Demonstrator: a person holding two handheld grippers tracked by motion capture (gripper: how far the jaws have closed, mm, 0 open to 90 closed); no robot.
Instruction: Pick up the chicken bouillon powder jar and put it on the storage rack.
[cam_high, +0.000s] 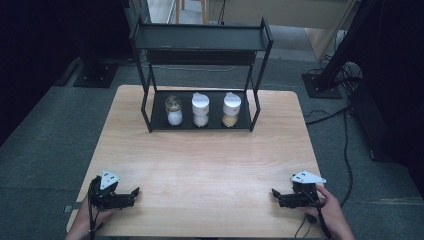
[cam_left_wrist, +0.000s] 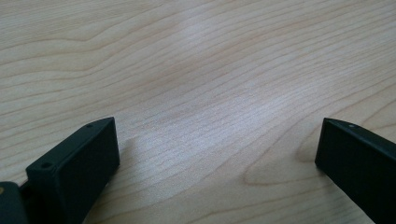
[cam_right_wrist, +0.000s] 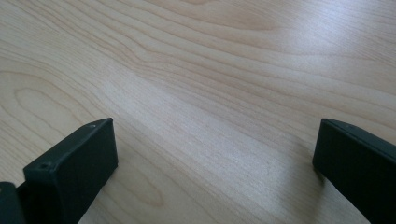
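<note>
High view: both black blocky tongs, left (cam_high: 134, 192) and right (cam_high: 274, 192), gape wide, empty, over grained wooden table (cam_high: 210, 160).

Three jars stood in a row on the lower tray of one black rack (cam_high: 255, 107): a clear-topped jar (cam_high: 173, 110) at the left, a white-lidded jar (cam_high: 200, 110) in the middle and another white-lidded jar with tan contents (cam_high: 231, 110) at the right. The rack had two levels. One wooden desk (cam_high: 210, 165) carried it all. Two sets of tongs lay at the near edge, the left tongs (cam_high: 135, 192) and the right tongs (cam_high: 274, 193), each with two jaws spread apart.
</note>
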